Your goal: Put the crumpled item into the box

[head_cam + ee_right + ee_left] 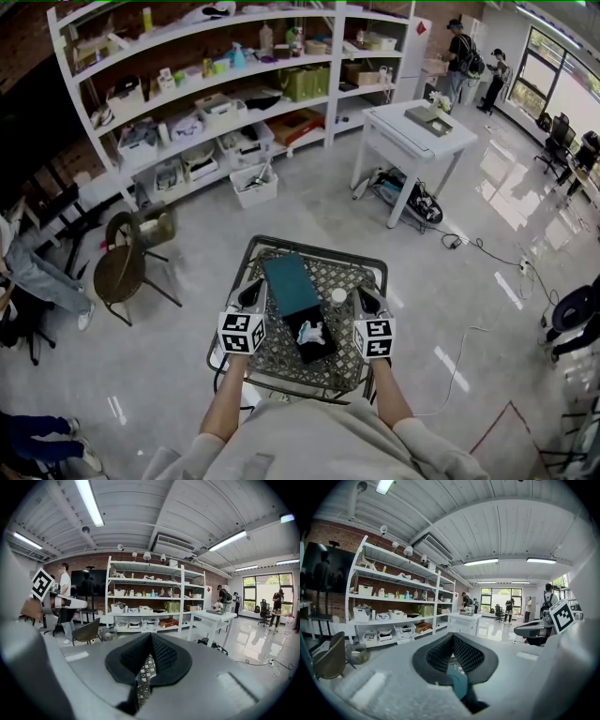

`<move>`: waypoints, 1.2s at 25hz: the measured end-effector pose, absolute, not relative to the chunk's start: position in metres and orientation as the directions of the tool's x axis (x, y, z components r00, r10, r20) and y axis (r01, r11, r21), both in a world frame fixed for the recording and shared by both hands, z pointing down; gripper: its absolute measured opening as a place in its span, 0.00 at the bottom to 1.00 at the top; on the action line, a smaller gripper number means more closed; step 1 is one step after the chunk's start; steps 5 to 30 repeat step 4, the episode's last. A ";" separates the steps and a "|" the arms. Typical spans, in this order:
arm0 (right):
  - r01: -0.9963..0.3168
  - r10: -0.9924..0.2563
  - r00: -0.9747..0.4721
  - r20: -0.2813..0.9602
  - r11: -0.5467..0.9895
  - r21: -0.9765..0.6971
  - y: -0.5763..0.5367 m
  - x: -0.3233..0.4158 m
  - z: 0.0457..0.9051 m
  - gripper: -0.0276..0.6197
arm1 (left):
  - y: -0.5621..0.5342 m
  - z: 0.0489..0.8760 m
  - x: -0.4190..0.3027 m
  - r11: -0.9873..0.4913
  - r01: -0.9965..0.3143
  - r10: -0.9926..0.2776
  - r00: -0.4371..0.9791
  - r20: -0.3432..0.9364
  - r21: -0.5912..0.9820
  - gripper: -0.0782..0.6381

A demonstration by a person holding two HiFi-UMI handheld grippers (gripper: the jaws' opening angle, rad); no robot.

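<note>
Sitting crumpled, whitish wad (pixel 312 332), on black box (pixel 326 350)

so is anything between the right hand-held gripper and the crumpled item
Nothing visible blocks it. The crumpled item lies uncovered just left of the right hand-held gripper; a white round thing stands near the gripper's tip, slightly beyond the straight path.

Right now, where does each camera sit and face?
Head view: on the person's head, steeply down on table, teal box; forearms, left hand-held gripper, right hand-held gripper show.
Left gripper view: on that hand-held gripper, faces shelves; its shut jaws show.
Right gripper view: likewise, faces shelves; shut jaws show.
Shared: shelves, in both gripper views.
</note>
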State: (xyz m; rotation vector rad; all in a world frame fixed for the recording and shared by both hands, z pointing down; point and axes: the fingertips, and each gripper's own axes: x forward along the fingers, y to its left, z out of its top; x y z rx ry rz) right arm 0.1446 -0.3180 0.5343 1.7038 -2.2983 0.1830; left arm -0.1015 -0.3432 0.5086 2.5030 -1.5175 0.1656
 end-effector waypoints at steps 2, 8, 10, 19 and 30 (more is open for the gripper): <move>-0.952 -0.917 -0.270 0.295 0.300 0.061 -0.318 0.143 0.536 0.04 | -0.344 0.510 -0.102 -0.450 -0.885 -0.861 0.466 0.205 0.120 0.12; -0.952 -0.915 -0.271 0.299 0.301 0.060 -0.319 0.141 0.538 0.04 | -0.344 0.511 -0.103 -0.453 -0.884 -0.859 0.468 0.207 0.119 0.12; -0.952 -0.915 -0.271 0.299 0.301 0.060 -0.319 0.141 0.538 0.04 | -0.344 0.511 -0.103 -0.453 -0.884 -0.859 0.468 0.207 0.119 0.12; -0.952 -0.915 -0.271 0.299 0.301 0.060 -0.319 0.141 0.538 0.04 | -0.344 0.511 -0.103 -0.453 -0.884 -0.859 0.468 0.207 0.119 0.12; -0.952 -0.915 -0.271 0.299 0.301 0.060 -0.319 0.141 0.538 0.04 | -0.344 0.511 -0.103 -0.453 -0.884 -0.859 0.468 0.207 0.119 0.12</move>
